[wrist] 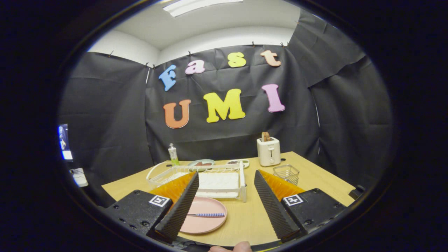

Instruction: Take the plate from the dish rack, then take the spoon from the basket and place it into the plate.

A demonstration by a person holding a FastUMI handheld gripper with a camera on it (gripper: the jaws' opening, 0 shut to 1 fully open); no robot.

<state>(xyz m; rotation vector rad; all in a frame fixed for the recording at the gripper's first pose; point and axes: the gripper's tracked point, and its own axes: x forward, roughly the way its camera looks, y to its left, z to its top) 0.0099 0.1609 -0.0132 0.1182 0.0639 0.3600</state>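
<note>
Hovering wide open and empty, claw point(226, 204) above table point(315, 182); spoon point(206, 215) flat on pink plate point(204, 224) beside left finger, handle crosswise toward the gap; rack point(210, 180) and basket point(286, 174) beyond; task judged complete.

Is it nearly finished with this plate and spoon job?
It looks finished. The pink plate lies on the table in front of the dish rack, and the spoon rests in it. The gripper is open, holding nothing. Nothing seems left.
</note>
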